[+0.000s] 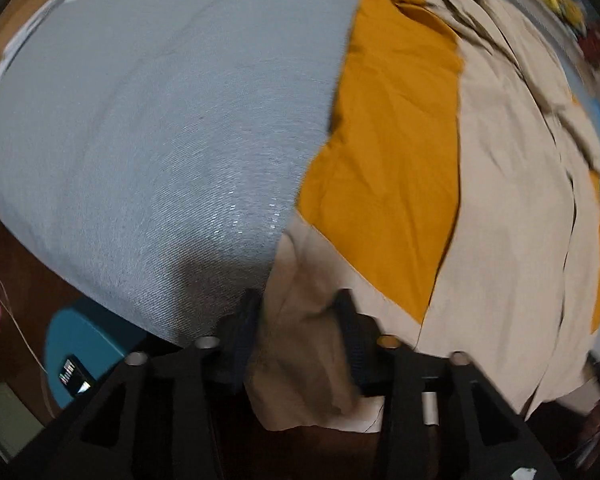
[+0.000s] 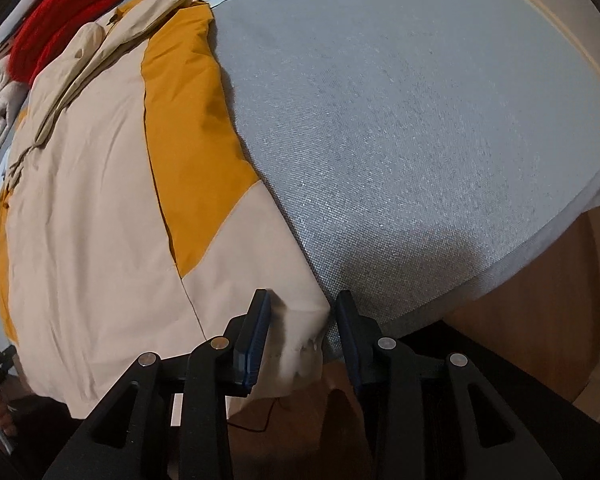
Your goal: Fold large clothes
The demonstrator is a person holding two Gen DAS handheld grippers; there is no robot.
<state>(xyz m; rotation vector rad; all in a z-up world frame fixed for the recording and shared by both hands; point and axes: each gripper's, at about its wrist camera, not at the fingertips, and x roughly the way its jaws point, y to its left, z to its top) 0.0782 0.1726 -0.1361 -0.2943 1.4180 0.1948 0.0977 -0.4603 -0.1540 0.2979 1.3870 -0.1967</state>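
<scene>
Evidently, both hand-held tools are working the near hem of a beige and mustard jacket (image 2: 100, 208) that is lying flat on a grey mat (image 2: 420, 140), its hem hanging just over the near edge. The chief risk is a lost corner: the left gripper (image 1: 298, 312) is straddling a bunched flap of beige cloth, and its jaws are standing narrow, yet whether the pads are actually pressing on the fabric cannot be told from the blurred left wrist view. If that flap is loose, it is likely to slide out when the hem is lifted, leaving a skewed fold. The right gripper (image 2: 302, 312) is showing a similar weakness; its jaws are standing moderately apart around the opposite hem corner, with a gap visible beside one pad. Uneven lifting would probably drag the slippery shell sideways toward the red knitted item (image 2: 64, 12) lying at the collar end. Both grippers are pointing steeply downward at the mat edge, fingers bracketing the cloth.
</scene>
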